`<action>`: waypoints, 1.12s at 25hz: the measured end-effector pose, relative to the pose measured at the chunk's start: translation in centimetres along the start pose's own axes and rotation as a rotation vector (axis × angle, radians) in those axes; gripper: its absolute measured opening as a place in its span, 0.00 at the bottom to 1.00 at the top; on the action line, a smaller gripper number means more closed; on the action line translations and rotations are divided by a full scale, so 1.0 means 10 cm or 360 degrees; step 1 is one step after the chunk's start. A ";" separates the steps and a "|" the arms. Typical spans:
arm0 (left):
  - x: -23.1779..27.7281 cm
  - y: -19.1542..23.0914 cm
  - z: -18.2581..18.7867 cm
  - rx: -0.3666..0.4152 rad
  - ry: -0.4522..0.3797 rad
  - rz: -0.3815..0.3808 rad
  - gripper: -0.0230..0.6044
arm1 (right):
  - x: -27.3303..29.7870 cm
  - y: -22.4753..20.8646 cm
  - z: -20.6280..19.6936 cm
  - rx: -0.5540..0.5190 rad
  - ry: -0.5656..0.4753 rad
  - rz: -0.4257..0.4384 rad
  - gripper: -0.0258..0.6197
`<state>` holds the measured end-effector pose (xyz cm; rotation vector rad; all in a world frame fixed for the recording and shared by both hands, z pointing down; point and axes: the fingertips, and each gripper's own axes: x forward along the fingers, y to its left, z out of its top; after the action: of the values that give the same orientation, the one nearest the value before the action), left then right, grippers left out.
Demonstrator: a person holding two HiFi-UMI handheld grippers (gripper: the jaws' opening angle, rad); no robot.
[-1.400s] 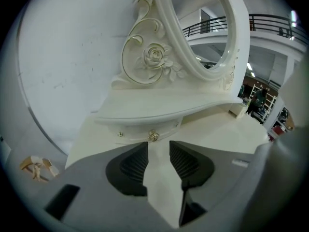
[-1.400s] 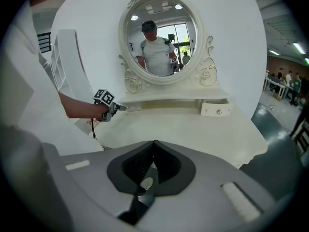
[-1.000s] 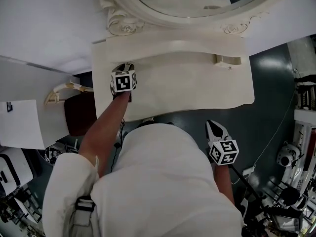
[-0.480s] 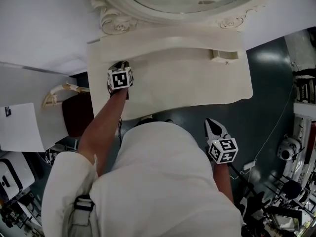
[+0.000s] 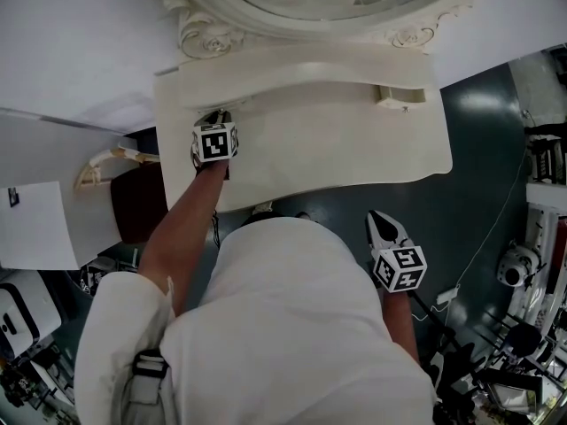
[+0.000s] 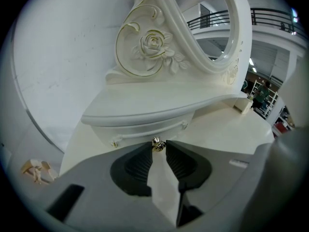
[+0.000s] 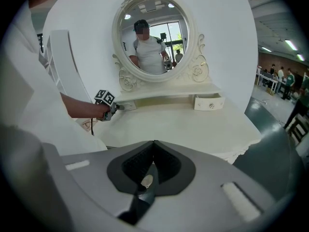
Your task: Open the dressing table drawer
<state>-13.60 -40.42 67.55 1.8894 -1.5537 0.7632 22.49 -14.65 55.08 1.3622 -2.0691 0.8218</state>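
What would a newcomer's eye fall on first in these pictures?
First, the oval mirror with its carved frame, standing at the back of the white dressing table. Next, the left tool, whose jaws have just been closing and now pinch the small gold knob of the left drawer.

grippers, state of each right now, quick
left gripper: jaws have just been closing, now gripping the drawer knob.
right gripper: jaws shut, nothing between them.
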 end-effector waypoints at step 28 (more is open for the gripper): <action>-0.18 -0.17 -0.30 0.0081 0.0040 -0.0037 0.18 | 0.00 0.00 -0.10 -0.0014 -0.0003 0.0065 0.04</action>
<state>-12.41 -36.75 68.16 1.9239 -1.5078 0.8202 22.63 -13.91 55.79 1.3202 -2.1059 0.8281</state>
